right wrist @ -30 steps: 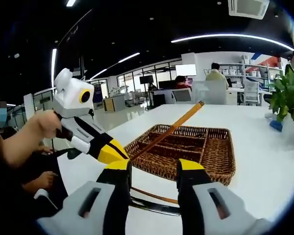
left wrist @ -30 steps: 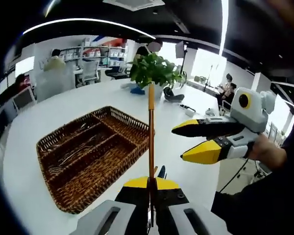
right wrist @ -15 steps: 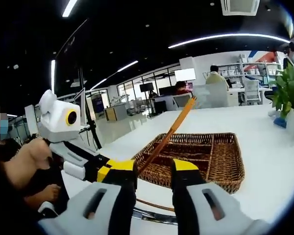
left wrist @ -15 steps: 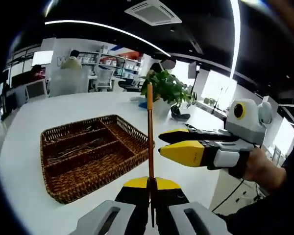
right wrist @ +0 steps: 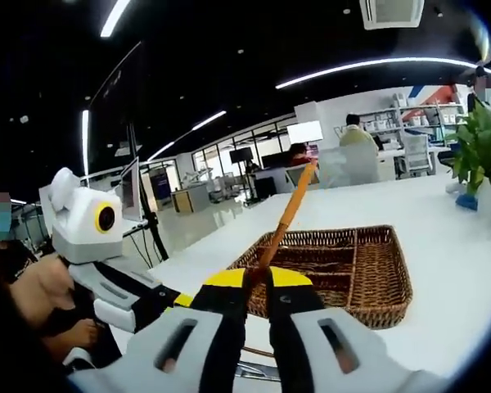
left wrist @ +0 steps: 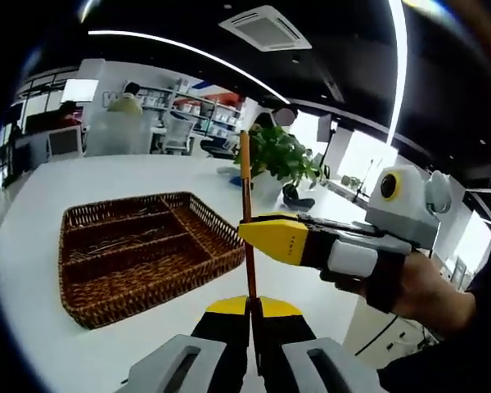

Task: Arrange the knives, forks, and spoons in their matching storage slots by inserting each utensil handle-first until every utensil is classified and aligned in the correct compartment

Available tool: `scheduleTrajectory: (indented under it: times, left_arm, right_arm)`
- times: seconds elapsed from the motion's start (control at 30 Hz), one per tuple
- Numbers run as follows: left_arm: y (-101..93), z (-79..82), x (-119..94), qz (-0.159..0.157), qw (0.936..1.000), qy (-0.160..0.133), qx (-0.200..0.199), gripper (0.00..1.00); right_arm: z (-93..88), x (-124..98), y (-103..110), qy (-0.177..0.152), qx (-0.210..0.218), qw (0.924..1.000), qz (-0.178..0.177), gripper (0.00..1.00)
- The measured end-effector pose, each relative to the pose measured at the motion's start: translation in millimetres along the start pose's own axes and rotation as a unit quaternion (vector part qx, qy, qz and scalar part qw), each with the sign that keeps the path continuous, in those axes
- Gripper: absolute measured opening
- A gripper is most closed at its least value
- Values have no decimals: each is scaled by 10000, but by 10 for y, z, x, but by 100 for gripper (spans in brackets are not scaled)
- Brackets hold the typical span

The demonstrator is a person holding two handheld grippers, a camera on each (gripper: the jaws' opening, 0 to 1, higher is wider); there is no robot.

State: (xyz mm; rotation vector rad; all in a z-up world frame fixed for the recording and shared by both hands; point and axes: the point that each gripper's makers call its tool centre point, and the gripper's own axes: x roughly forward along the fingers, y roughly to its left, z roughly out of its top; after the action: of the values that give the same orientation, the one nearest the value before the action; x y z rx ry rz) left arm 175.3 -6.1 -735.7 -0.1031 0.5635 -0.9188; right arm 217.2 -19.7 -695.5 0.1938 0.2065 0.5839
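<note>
An orange-handled utensil [left wrist: 245, 176] stands upright between the jaws of my left gripper [left wrist: 250, 301], which is shut on its lower end. My right gripper [left wrist: 266, 233] reaches in from the right, held by a hand, its yellow jaws closed around the middle of the handle. In the right gripper view the same orange handle [right wrist: 290, 209] rises slantwise from between my right gripper [right wrist: 258, 274], shut on it, and the left gripper [right wrist: 176, 300] comes in from the left below. The utensil's head is hidden. The brown wicker cutlery basket [left wrist: 147, 286] lies on the white table, with metal cutlery [left wrist: 114, 246] in its slots.
The basket [right wrist: 393, 278] sits beyond both grippers on a long white table [right wrist: 450, 246]. A potted green plant [left wrist: 286, 155] stands behind it. Another utensil [right wrist: 250, 354] lies on the table under my right gripper. People sit at desks far back.
My right gripper has moved in onto the orange handle and gone from open to shut around it. The left gripper keeps its hold on the utensil.
</note>
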Motion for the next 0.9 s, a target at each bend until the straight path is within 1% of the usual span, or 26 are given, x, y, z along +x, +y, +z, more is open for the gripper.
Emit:
scheduleTrajectory:
  times: [0.2,0.27,0.43,0.6,0.67,0.7,0.73,0.77,0.83,0.9]
  left_arm:
    - [-43,1,26,-85,9999,19,83,1]
    - [-52,15,32,-81,9998,-4,185,1]
    - [-114,10,57,-164,9995,4,277,1]
    - [-131,-24,82,-191,9992,54,356,2]
    - [-133,-42,85,-214,9987,87,447,3]
    - [-132,-68,86,-241,9979,156,576,0]
    - [-107,-74,86,-193,9964,155,805,0]
    - [-107,-86,86,-167,9961,156,853,4]
    - [-93,-132,91,-167,9961,267,821,12]
    - [-74,-140,86,-142,9960,267,841,11]
  right_arm:
    - [2,10,12,3,158,9999,44,6]
    - [12,11,16,-18,200,9998,56,5]
    - [0,33,68,2,447,9988,199,3]
    - [-47,43,110,110,350,9991,211,2]
    - [-71,44,93,171,400,9989,195,2]
    - [-80,43,79,190,380,9990,163,2]
    - [-86,42,68,208,364,9990,146,2]
    - [-89,40,65,216,376,9989,148,2]
    - [-92,37,59,227,379,9989,129,2]
    - [-95,36,56,246,350,9990,122,2]
